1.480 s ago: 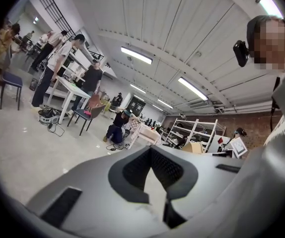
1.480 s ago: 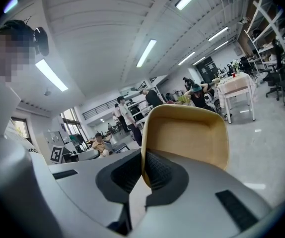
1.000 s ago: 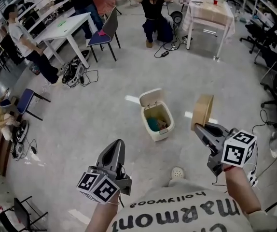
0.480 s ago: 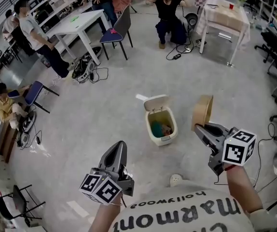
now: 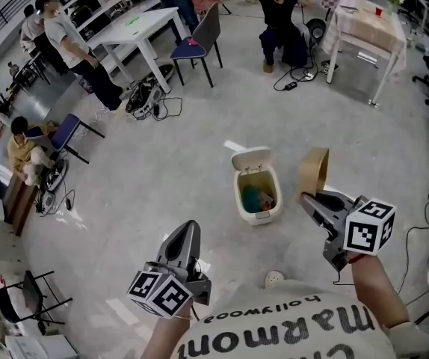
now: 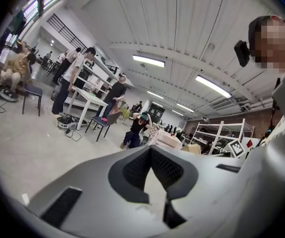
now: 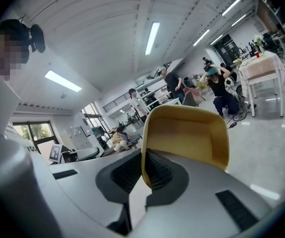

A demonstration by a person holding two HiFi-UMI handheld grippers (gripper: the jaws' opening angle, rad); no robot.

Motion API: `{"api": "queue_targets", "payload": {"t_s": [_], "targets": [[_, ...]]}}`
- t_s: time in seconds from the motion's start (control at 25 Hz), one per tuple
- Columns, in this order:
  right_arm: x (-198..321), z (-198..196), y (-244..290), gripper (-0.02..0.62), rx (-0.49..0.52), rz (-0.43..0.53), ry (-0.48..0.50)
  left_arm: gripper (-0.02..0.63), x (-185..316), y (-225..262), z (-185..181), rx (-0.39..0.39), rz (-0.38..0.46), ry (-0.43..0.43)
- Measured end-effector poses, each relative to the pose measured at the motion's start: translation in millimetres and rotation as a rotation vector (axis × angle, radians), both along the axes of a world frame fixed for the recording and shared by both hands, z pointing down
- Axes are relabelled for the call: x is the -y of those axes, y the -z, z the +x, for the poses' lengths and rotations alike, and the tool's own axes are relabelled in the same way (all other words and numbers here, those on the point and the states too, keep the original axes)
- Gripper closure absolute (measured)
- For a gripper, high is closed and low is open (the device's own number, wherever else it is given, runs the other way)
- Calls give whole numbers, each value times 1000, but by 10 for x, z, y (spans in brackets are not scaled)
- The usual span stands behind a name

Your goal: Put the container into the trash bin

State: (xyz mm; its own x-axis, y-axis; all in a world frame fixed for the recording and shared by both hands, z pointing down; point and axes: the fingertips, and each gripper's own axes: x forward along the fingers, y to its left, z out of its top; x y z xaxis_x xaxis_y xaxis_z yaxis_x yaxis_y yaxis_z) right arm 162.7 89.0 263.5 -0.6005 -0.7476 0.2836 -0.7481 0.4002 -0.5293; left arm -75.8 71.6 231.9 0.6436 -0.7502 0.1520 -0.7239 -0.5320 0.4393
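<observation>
Well, my R tongs (image 5: 308, 198) are shut tight on the tub (image 5: 314, 172). They pinch one thin wall of it, one pad on each side. The tub is tan-yellow. It is tipped up on its edge, up in the air above the tong tips. It is not in the bin (image 5: 240, 194). It hangs near the bin, off to the R of it, not touching.

The bin is small & cream. It sits on the grey floor (image 5: 162, 178) in front of me. Its lid (image 5: 250, 158) is flipped up at the far end, so the top is open. Inside I can see teal stuff (image 5: 252, 197) & a brownish bit, can't tell what.

My L tongs (image 5: 187, 229) are closed too, tips together, w/ nothing btwn them. They are low on my L side, pointing ahead, well apart from the bin.

A little white round thing (image 5: 274, 279) lies on the floor close to me. Far off there's a white table (image 5: 136, 27), a dark chair (image 5: 203, 34) beside it, & a 2nd table w/ a cloth (image 5: 368, 22). A few people stand or sit around the room.
</observation>
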Motion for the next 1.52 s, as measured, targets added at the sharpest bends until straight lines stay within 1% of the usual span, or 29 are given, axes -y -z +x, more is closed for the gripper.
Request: {"api": "queue_targets", "payload": {"t_s": [0.28, 0.44, 0.76, 0.84, 0.96, 1.2, 1.4, 1.52], "targets": [[33, 80, 8, 589, 7, 5, -9, 612, 29, 46, 95, 9, 17, -14], [56, 72, -9, 589, 25, 3, -14, 612, 44, 56, 73, 19, 19, -18], [60, 75, -126, 589, 49, -29, -13, 612, -40, 8, 31, 46, -5, 2], [85, 10, -152, 589, 55, -41, -9, 612, -18, -19, -25, 53, -14, 4], [115, -106, -197, 589, 35, -58, -1, 612, 60, -95, -114, 43, -37, 0], [177, -39, -243, 589, 29, -99, -86, 612, 292, -202, -13, 34, -84, -92], [324, 52, -143, 589, 25, -100, -170, 612, 677, -69, 108, 45, -71, -178], [429, 11, -109, 589, 41, -96, -213, 612, 871, -9, 69, 55, -61, -215]]}}
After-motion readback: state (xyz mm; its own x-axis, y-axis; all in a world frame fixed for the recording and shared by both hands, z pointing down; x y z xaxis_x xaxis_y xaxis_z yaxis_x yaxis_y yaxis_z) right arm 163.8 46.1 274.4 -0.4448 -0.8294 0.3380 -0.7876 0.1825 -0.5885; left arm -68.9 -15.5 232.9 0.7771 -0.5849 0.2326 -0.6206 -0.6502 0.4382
